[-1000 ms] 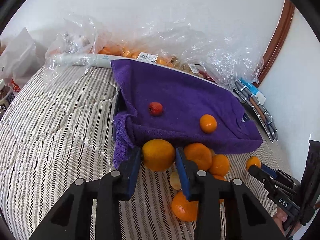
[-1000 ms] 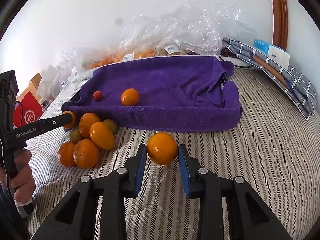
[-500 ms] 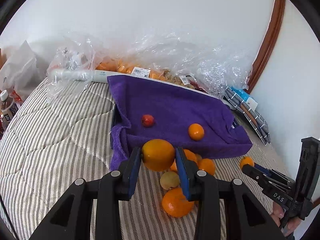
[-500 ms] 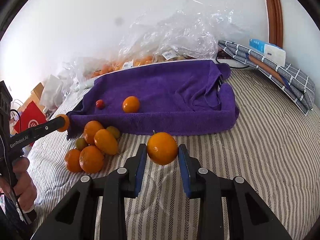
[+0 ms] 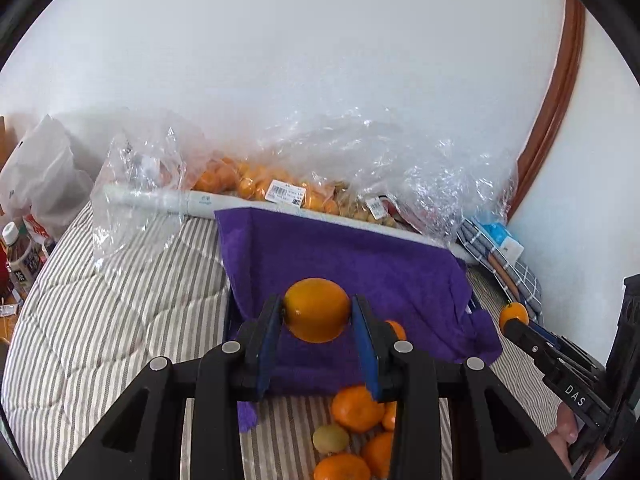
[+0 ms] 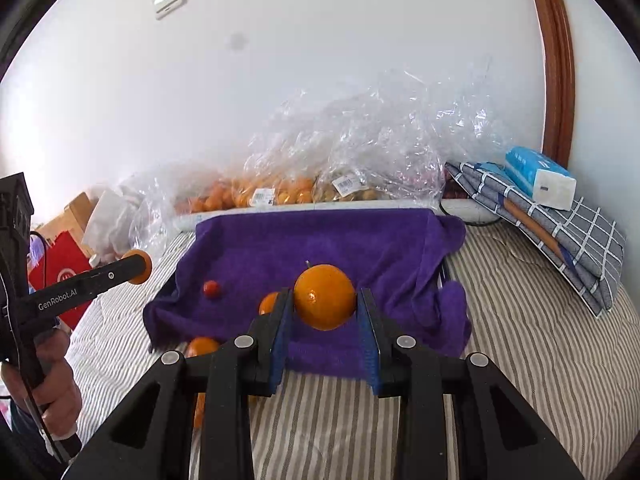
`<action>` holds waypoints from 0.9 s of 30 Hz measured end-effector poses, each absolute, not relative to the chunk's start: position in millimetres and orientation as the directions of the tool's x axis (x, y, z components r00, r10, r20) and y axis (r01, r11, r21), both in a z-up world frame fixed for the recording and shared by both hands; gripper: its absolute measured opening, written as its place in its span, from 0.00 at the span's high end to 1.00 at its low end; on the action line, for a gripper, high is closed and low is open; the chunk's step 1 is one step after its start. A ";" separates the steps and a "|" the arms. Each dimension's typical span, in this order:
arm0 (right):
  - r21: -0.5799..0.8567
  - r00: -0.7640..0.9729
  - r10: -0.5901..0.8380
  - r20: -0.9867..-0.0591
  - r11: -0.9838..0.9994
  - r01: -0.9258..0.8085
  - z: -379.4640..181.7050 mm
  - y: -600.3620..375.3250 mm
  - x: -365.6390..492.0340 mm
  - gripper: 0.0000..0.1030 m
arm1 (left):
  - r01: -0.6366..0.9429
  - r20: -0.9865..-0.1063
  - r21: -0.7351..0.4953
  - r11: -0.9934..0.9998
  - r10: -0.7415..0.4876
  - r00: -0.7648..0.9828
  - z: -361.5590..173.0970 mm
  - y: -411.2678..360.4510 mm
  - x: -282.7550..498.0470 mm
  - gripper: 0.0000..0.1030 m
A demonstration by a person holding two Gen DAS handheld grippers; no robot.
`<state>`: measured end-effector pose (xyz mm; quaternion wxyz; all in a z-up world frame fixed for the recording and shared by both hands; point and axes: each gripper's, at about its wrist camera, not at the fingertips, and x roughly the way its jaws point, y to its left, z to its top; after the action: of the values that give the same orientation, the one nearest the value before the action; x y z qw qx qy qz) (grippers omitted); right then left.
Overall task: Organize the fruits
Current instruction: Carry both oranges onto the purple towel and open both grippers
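Note:
My left gripper (image 5: pixel 317 312) is shut on a large orange (image 5: pixel 317 309), held up in front of the purple-towel-lined tray (image 5: pixel 360 264). My right gripper (image 6: pixel 325 300) is shut on another orange (image 6: pixel 325 297) with a short stem, above the near edge of the same tray (image 6: pixel 320 240). Inside the tray lie a small red fruit (image 6: pixel 211 289) and a small orange (image 6: pixel 269 303), which the right fingers partly hide. Several loose oranges (image 5: pixel 356 408) and a greenish fruit (image 5: pixel 330 438) lie on the striped bedding before the tray.
Clear plastic bags (image 6: pixel 360 152) of oranges and other fruit line the wall behind the tray. Folded checked cloth with a tissue pack (image 6: pixel 538 178) sits at the right. White bag and bottles (image 5: pixel 20 256) stand at the left. A hand (image 6: pixel 48 380) grips the left tool.
Both grippers have risen with their oranges and tipped upward, so the tray and loose fruit now sit lower in both views. Both grips are unchanged.

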<state>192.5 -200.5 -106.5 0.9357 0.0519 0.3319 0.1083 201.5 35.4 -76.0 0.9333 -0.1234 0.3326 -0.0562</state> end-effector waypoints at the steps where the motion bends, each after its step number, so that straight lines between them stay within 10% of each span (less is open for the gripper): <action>1: 0.166 0.758 0.229 -0.611 0.973 -0.160 -106.3 -199.7 197.7 0.69 | 0.014 -0.607 -0.267 0.963 -0.180 0.774 -76.1 36.5 205.7 0.67; 27: 0.216 0.671 0.236 -0.703 0.970 -0.114 -157.4 -204.8 242.9 0.69 | -0.007 -0.704 -0.256 0.967 -0.182 0.687 -131.6 33.8 234.4 0.67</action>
<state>242.9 -204.8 -157.4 0.9108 0.0769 0.3941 0.0961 234.4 33.8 -131.6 0.9105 -0.1201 0.3928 -0.0479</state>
